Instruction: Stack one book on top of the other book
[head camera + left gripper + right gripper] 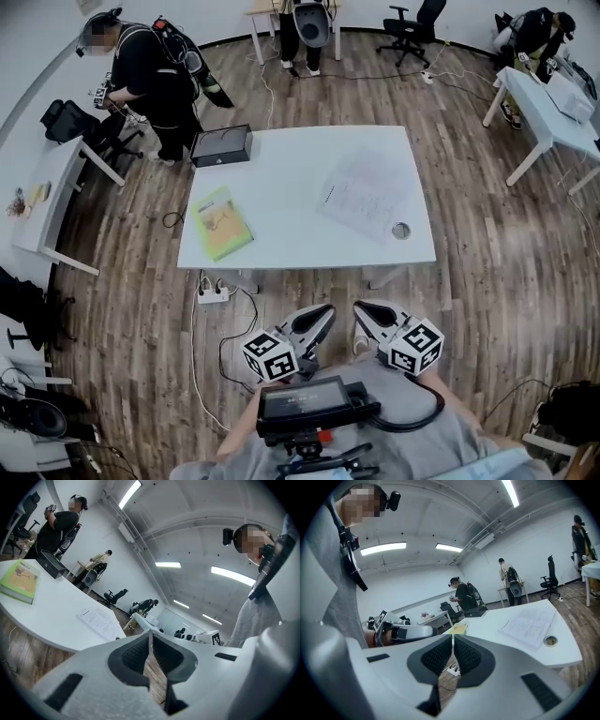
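Observation:
A green book [220, 223] lies flat near the left edge of the white table [291, 178]. A white book with printed pages [367, 192] lies on the table's right part. The two are apart. My left gripper [327, 310] and right gripper [359, 308] hang side by side over the floor, short of the table's near edge; both are shut and hold nothing. The left gripper view shows the green book [21, 581] and the white book [99, 623] beyond the left gripper [151, 637]. Past the right gripper [453, 639] lie the white book [532, 625] and green book [459, 628].
A black box [222, 146] sits at the table's far left corner, and a small tape roll [401, 231] lies by the white book. A power strip [213, 293] and cables lie on the wood floor. People, chairs and other tables stand around the room.

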Available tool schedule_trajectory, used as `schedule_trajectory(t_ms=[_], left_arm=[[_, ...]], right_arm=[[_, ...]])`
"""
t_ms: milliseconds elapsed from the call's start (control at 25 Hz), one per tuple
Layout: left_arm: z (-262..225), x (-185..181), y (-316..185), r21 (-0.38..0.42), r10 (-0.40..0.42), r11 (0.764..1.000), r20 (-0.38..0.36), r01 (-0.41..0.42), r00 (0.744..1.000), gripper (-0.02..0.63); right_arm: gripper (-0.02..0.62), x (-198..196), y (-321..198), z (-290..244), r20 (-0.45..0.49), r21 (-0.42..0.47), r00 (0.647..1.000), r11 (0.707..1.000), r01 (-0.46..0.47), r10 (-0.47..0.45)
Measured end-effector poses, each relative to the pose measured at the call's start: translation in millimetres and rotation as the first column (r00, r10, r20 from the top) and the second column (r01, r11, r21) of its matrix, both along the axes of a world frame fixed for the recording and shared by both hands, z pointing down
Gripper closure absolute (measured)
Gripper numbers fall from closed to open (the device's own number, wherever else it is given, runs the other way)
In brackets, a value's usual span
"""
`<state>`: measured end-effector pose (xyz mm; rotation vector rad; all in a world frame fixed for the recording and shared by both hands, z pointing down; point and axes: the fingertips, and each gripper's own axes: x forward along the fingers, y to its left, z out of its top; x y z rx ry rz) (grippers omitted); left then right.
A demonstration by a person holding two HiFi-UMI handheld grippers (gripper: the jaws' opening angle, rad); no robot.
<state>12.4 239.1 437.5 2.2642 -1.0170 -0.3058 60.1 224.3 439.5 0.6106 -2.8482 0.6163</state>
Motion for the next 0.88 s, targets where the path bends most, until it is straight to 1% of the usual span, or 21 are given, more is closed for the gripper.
schedule_trajectory(t_ms=[200, 480, 680, 880], left_arm=[[-5, 10, -49, -0.001, -0.006, 1.0, 0.017, 0.006, 1.0, 0.569], [-10, 24, -99, 0.006, -0.037, 0.999, 0.039, 0.037, 0.999, 0.569], [-13, 28, -127, 0.015, -0.075, 0.997, 0.047, 0.074, 0.996, 0.569], [-11, 24, -147, -0.001, -0.099, 0.995, 0.027, 0.099, 0.995, 0.569]], right_arm=[[0.565, 16, -52, -4, 0.022, -0.003, 1.0, 1.0, -0.014, 0.014], [0.565, 26, -107, -14, 0.045, 0.018, 0.999, 1.0, 0.023, -0.024], [0.565, 31, -134, -15, 0.046, 0.024, 0.997, 0.998, 0.06, -0.061], [0.565, 32, -157, -9, 0.049, -0.008, 0.997, 0.998, 0.06, -0.059]])
